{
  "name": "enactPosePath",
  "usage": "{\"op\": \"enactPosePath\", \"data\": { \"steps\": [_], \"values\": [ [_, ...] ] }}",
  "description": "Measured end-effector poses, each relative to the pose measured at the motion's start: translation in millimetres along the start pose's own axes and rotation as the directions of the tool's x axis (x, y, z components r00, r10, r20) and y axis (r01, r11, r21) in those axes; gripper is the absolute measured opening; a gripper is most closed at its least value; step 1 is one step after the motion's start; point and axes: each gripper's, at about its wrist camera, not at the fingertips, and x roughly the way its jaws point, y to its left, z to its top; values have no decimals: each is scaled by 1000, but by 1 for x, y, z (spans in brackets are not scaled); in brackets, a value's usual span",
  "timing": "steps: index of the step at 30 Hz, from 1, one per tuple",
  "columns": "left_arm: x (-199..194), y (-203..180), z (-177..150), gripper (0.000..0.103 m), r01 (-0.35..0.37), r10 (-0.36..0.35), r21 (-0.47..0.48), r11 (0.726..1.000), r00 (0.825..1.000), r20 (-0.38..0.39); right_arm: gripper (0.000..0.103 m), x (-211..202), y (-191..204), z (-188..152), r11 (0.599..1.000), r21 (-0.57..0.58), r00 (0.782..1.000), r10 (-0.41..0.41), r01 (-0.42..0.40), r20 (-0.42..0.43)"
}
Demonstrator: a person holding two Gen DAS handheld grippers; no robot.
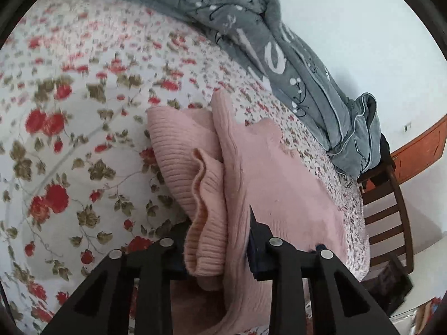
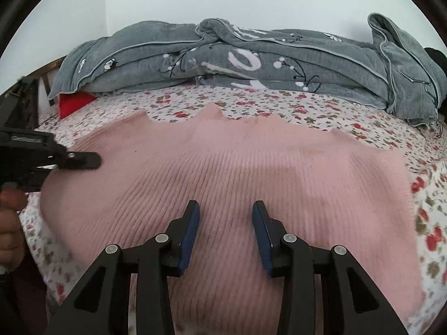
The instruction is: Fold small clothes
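Note:
A pink ribbed knit sweater [image 2: 223,167] lies spread on the flowered bed sheet [image 2: 279,106]. In the left wrist view a ribbed cuff or hem [image 1: 206,223] of the sweater [image 1: 265,173] stands bunched between the fingers of my left gripper [image 1: 220,234]; the left finger is hidden behind the fabric, so its grip is unclear. My left gripper also shows at the sweater's left edge in the right wrist view [image 2: 83,160]. My right gripper [image 2: 226,209] is open and empty just above the sweater's middle.
A rumpled grey quilt [image 2: 251,61] lies along the far side of the bed, with a red item [image 2: 72,103] under its left end. A dark wooden chair [image 1: 391,203] stands past the bed's edge. A white wall is behind.

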Motion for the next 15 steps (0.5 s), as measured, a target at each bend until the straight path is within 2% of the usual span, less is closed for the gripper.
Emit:
{"op": "enactPosePath", "data": {
  "steps": [2, 4, 7, 12, 15],
  "values": [
    [-6, -9, 1, 24, 2, -2, 19, 1000, 1000, 22, 38, -8, -6, -2, 999, 33, 1000, 0, -1, 26],
    [-11, -21, 3, 23, 16, -17, 34, 999, 999, 29, 38, 0, -2, -5, 1000, 5, 1000, -25, 25, 18],
    [-17, -39, 6, 23, 16, -19, 68, 998, 999, 37, 38, 14, 6, -10, 998, -44, 998, -52, 54, 48],
    [-26, -58, 10, 22, 16, -19, 94, 995, 999, 36, 38, 23, -16, 1, 997, 71, 999, 44, -44, 6],
    [-25, -65, 12, 22, 19, -23, 101, 995, 999, 33, 37, 20, -14, -5, 998, 41, 999, 37, -37, 7]
  ]
}}
